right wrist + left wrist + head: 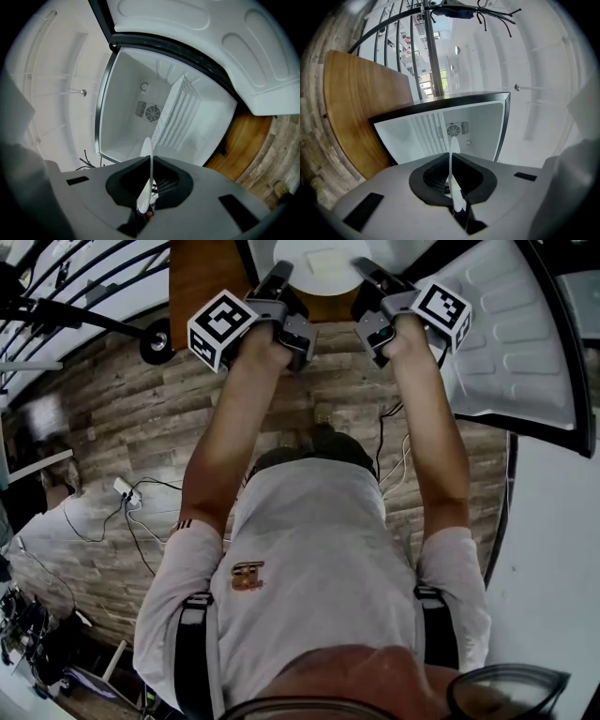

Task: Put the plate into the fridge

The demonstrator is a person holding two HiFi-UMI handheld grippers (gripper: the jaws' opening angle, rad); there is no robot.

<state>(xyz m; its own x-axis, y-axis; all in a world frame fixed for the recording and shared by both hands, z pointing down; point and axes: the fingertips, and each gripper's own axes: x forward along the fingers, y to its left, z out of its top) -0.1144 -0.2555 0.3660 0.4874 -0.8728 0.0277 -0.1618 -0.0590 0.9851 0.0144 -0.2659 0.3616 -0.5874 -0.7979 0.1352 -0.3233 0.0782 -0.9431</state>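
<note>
A white plate is held level between both grippers at the top of the head view. My left gripper is shut on its left rim and my right gripper is shut on its right rim. In the left gripper view the plate shows edge-on, pinched in the left gripper. The right gripper view shows the same plate pinched in the right gripper. Just ahead stands the open fridge, its white inside bare, with a fan grille on the back wall.
The fridge door hangs open on the right, its moulded liner showing. A wooden panel flanks the fridge on the left. Cables and a power strip lie on the plank floor, and a wheel is at upper left.
</note>
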